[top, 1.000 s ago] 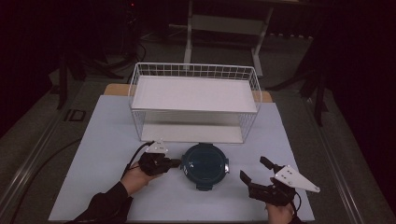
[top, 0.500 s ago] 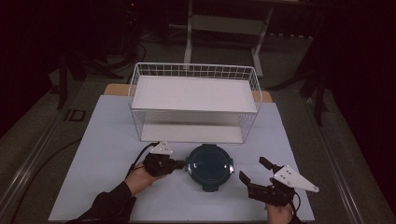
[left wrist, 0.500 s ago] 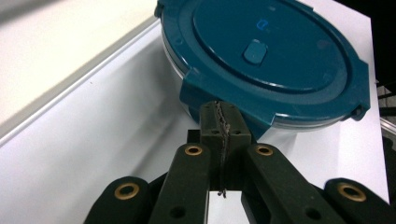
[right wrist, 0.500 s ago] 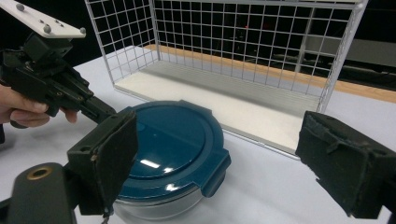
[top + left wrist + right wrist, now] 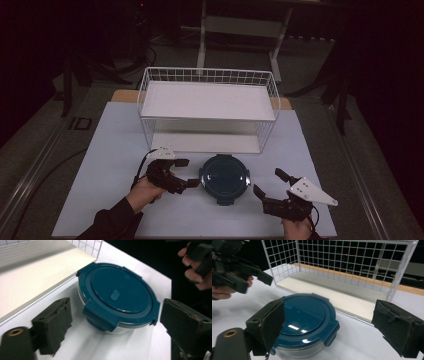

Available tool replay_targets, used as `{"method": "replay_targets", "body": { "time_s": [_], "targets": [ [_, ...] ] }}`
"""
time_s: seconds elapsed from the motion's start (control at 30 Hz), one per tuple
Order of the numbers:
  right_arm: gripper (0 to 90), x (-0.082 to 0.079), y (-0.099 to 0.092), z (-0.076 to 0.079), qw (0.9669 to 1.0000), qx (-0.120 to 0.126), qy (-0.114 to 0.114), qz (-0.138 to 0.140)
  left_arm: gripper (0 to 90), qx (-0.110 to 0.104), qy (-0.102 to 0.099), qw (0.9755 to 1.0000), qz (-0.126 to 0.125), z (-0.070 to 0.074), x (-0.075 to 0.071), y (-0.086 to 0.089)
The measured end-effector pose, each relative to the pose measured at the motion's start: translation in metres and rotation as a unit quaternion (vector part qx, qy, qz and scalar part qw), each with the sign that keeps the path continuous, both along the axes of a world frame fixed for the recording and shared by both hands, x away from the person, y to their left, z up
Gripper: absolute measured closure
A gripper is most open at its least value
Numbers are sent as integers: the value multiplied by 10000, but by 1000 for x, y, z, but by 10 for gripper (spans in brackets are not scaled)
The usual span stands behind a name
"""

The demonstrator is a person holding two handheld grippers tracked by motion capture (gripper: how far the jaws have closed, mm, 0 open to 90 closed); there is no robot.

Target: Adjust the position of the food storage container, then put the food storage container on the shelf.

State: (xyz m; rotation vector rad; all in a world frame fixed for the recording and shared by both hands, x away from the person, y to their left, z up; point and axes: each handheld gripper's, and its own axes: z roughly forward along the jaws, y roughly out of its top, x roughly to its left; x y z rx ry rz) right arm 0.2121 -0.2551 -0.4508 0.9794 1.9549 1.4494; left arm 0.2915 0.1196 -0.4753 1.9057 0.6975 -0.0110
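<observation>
- The left gripper (image 5: 184, 173) is seen at about 7 o'clock on the white table (image 5: 100, 165), held in the person's left hand (image 5: 145, 192); its jaws are spread apart and empty, aimed toward the container.
- In the left gripper view, the round container with a dark blue clip lid (image 5: 117, 295) is framed between the two black pads (image 5: 53, 323), with neither pad touching it.
- The container (image 5: 224, 178) is found at 6 o'clock on the table, just in front of the white wire rack (image 5: 207, 107), which stands toward 12 o'clock and closes off the far side.
- The rack's lower shelf (image 5: 342, 296) is seen directly behind the container (image 5: 304, 320) in the right gripper view.
- The right gripper (image 5: 269, 184) is placed at about 5 o'clock, near the container but apart from it, its jaws released and holding nothing.
</observation>
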Motion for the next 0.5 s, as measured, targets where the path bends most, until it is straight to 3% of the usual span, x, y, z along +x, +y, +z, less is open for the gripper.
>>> {"method": "replay_targets", "body": {
  "time_s": [0.03, 0.07, 0.2, 0.3, 0.37, 0.5],
  "targets": [
    [108, 0, 1, 0, 9999, -50, -73, -52, 15, -51, 50, 10000, 20, 5, 0, -1],
    [108, 0, 1, 0, 9999, -68, -101, -57, 15, 55, 40, 10000, 72, 9, 1, -3],
    [108, -1, 3, 2, 9996, -127, -230, -109, 15, 99, 182, 9996, 206, 11, 4, -8],
    [108, -1, 4, 3, 9994, -138, -301, -95, 15, 87, 257, 9993, 239, 10, 5, -9],
    [109, 0, 4, 7, 9990, -186, -394, -100, 16, 55, 447, 9985, 317, 6, 7, -12],
    [132, 4, 0, 11, 9988, -43, -480, -116, 36, 50, 673, 9965, 497, -2, 14, -15]
  ]
}}
